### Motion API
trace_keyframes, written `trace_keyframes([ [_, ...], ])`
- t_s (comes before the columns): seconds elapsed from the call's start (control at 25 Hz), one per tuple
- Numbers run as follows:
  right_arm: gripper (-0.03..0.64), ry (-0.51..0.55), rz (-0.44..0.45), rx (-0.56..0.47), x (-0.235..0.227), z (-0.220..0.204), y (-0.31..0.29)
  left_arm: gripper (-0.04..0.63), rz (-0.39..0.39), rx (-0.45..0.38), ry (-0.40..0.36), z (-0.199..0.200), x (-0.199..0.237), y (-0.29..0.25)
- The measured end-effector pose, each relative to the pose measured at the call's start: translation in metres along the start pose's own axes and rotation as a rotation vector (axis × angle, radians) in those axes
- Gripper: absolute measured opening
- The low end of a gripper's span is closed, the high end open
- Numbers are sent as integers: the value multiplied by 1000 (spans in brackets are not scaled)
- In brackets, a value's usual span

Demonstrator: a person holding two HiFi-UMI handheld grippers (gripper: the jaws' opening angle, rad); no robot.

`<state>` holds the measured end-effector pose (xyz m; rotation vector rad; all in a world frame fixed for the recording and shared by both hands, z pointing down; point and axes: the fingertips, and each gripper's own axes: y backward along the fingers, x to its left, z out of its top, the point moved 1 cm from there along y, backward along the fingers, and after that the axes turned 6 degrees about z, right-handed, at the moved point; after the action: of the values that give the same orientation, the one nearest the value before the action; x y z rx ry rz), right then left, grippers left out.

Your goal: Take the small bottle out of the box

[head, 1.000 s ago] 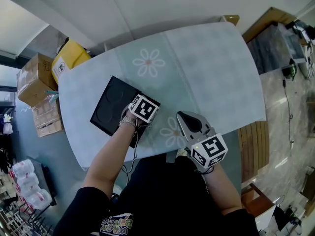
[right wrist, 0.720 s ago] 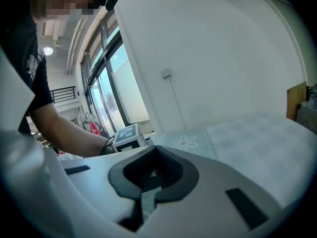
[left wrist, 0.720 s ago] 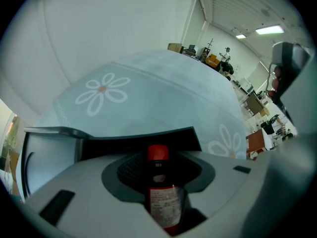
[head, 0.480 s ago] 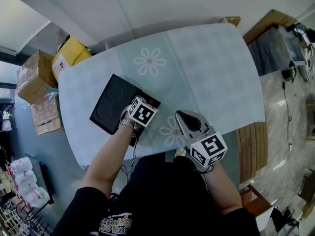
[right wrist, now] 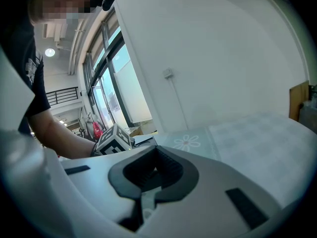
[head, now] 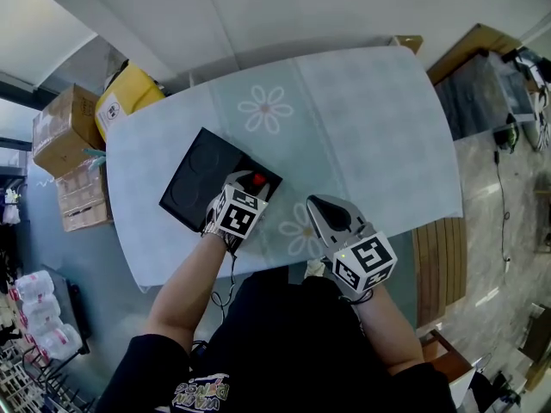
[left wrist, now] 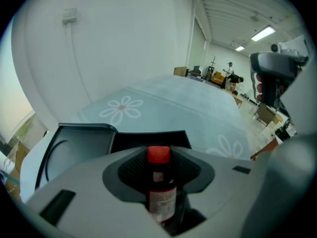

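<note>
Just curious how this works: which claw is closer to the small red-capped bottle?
Left. The left claw, over the black box, has just been closing on the bottle between its jaws. The right claw sits shut, apart, near the table edge.

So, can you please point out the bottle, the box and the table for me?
bottle point(left wrist: 162, 200): left gripper view, on its label.
box point(head: 191, 181): head view, on its flat black panel.
table point(head: 370, 119): head view, on the bare cloth right of the flower.
</note>
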<state>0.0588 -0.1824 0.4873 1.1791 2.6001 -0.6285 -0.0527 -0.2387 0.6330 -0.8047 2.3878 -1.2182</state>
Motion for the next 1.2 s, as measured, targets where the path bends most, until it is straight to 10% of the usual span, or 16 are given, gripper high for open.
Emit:
trace_keyframes([
  [1.2, 23, 81, 89, -5, 26, 16, 11, 169, 163, -483, 229, 44, 10, 130],
])
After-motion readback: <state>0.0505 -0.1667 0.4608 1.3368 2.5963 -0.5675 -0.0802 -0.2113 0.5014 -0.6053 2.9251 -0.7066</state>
